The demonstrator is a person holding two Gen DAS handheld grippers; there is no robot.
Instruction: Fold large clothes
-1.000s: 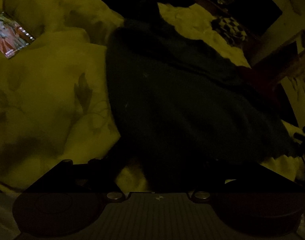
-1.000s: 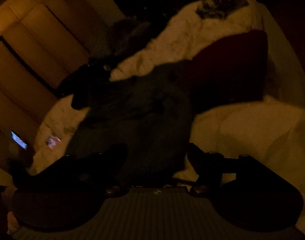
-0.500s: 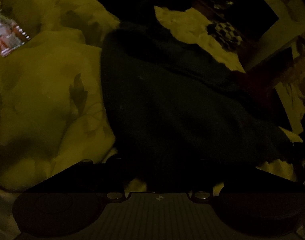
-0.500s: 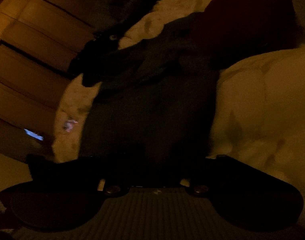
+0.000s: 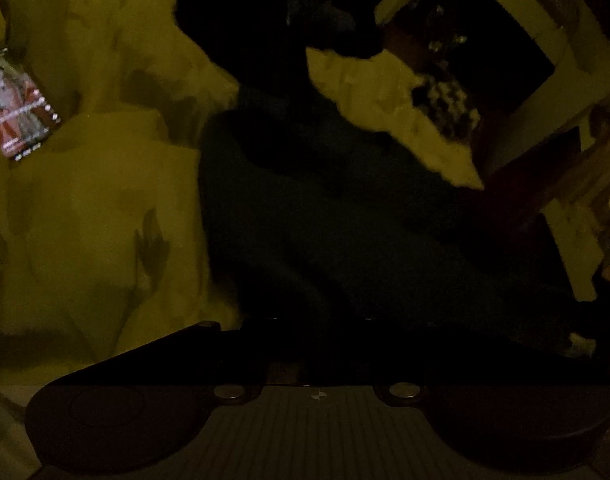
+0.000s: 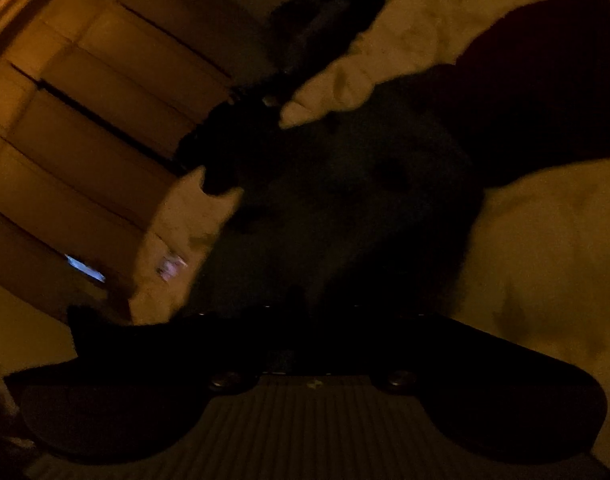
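The dark garment (image 5: 345,232) (image 6: 337,216) lies on the bedspread (image 5: 85,208) right against both grippers' fingers, whose opening I cannot tell.

The room is dimly lit, with a yellow-orange cast. A pale bedcover (image 5: 85,216) printed with faint leaf shapes is spread over the bed. A lit phone screen (image 5: 17,104) is seen lying near the cover's far left edge. Panelled wooden wardrobe doors (image 6: 97,92) are seen beyond the bed. A dark framed opening (image 5: 485,40) is set in a light wall.
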